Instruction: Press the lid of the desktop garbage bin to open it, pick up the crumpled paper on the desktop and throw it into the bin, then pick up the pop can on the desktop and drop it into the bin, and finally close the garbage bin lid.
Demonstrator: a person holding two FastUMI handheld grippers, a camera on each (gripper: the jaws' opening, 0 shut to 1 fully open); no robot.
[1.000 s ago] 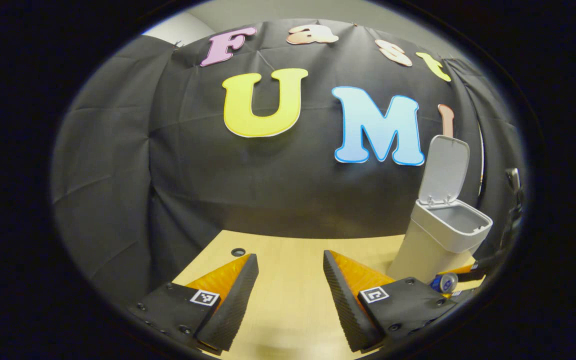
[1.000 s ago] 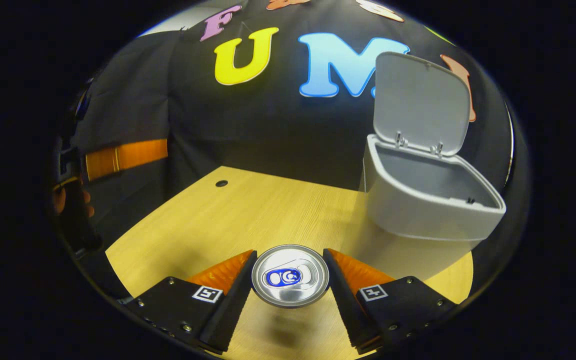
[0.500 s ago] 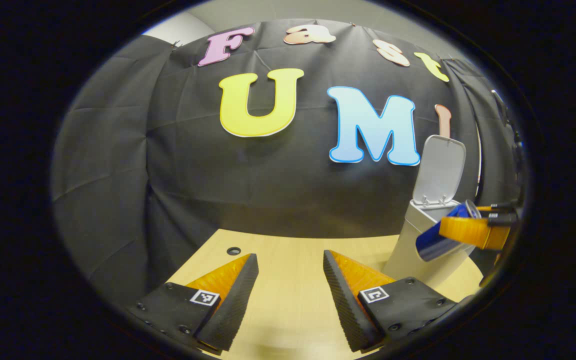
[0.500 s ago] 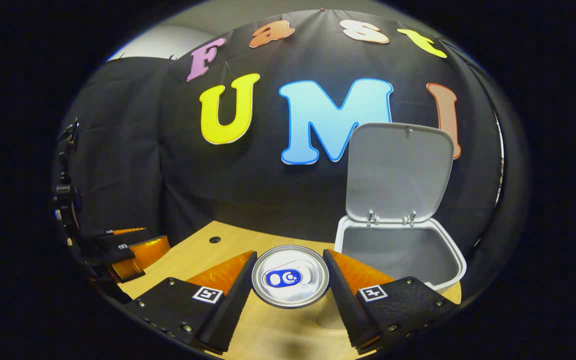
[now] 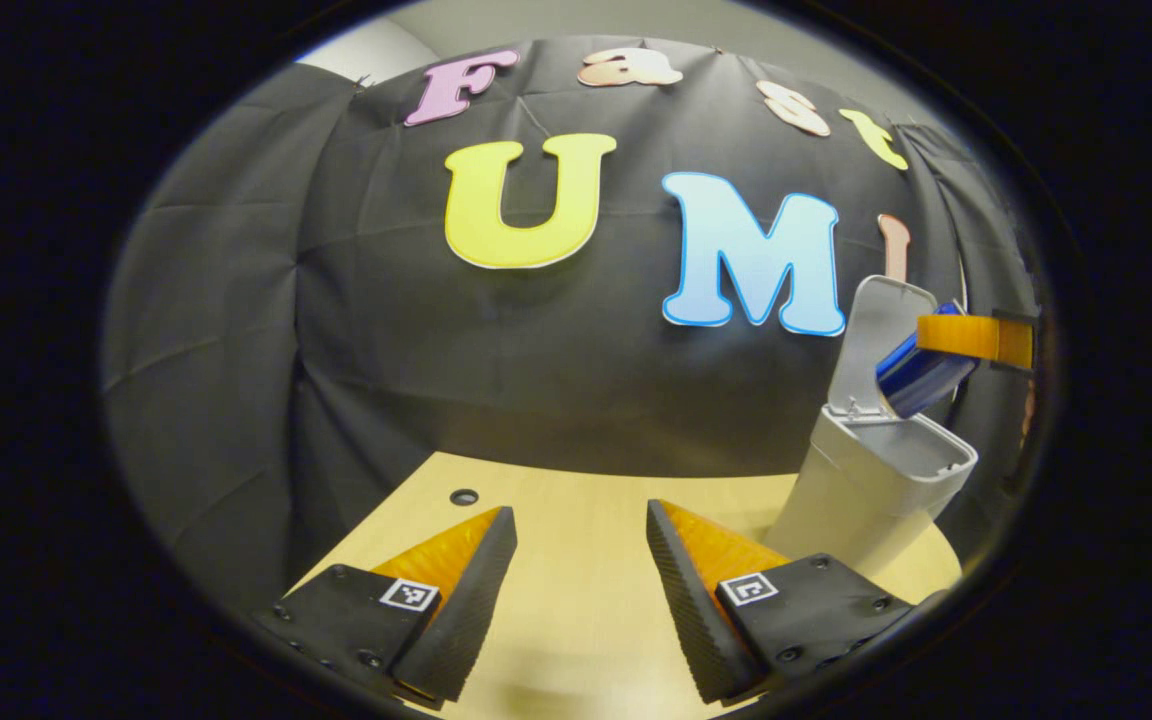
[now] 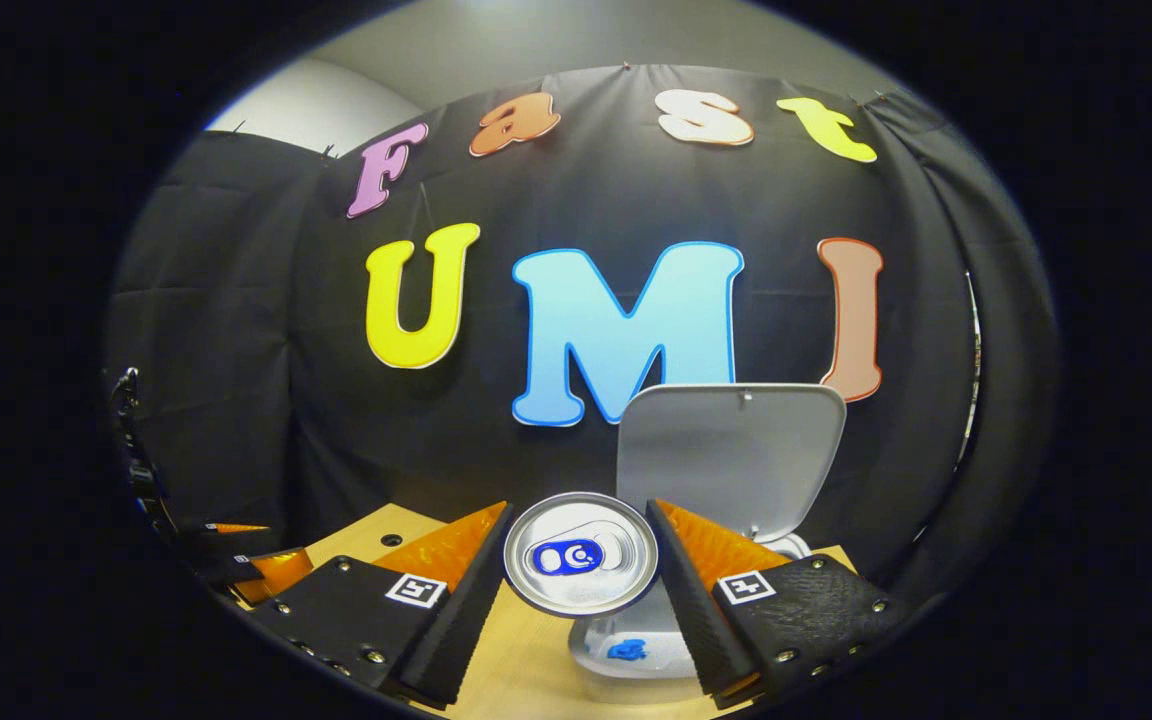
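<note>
1. The right gripper is clamped on the can, held above the open bin.
2. The left gripper hangs apart over the pale wooden counter, black cloth wall behind.

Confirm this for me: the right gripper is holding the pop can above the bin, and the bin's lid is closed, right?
Not quite. The right gripper does hold the pop can above the bin, but the lid stands open, upright behind the can in the right gripper view.
</note>
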